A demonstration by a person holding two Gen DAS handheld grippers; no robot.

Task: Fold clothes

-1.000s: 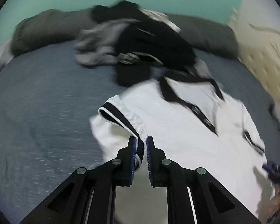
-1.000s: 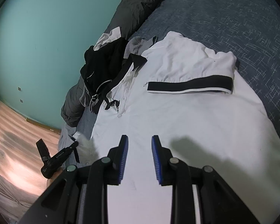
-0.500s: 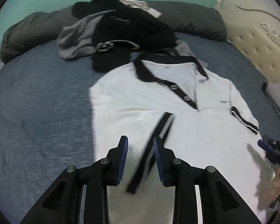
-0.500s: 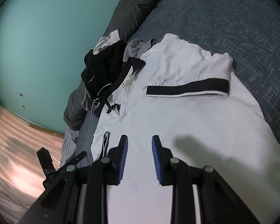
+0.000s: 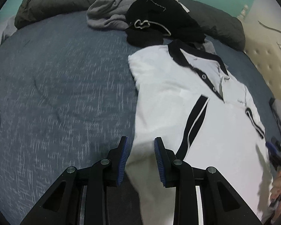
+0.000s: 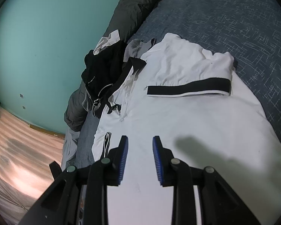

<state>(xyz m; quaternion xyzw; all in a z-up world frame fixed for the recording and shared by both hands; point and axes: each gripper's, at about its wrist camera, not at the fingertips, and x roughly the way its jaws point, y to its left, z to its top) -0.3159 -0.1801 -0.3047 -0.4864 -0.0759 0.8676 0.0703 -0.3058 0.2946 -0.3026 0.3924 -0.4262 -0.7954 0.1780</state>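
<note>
A white polo shirt (image 5: 170, 93) with black collar and black-trimmed sleeves lies face up on the blue bed. Both sleeves are folded in over the chest; one black cuff (image 5: 194, 123) runs down the middle. My left gripper (image 5: 140, 146) is open and empty over the shirt's near left edge. In the right wrist view the shirt (image 6: 196, 123) shows with the other folded sleeve cuff (image 6: 189, 89) across it. My right gripper (image 6: 139, 146) is open and empty, just above the lower body of the shirt. It also shows at the right edge of the left wrist view (image 5: 277, 150).
A pile of black and grey clothes (image 5: 146, 16) lies beyond the shirt's collar, against dark grey pillows (image 5: 52, 5). A padded cream headboard (image 5: 271, 60) is at right. The blue bedspread (image 5: 56, 93) spreads left of the shirt. Wooden floor (image 6: 18, 150) lies beside the bed.
My left gripper let go of the left sleeve, which now lies folded over the chest, and drew back to the shirt's left edge, opening wide. My right gripper barely moved.
</note>
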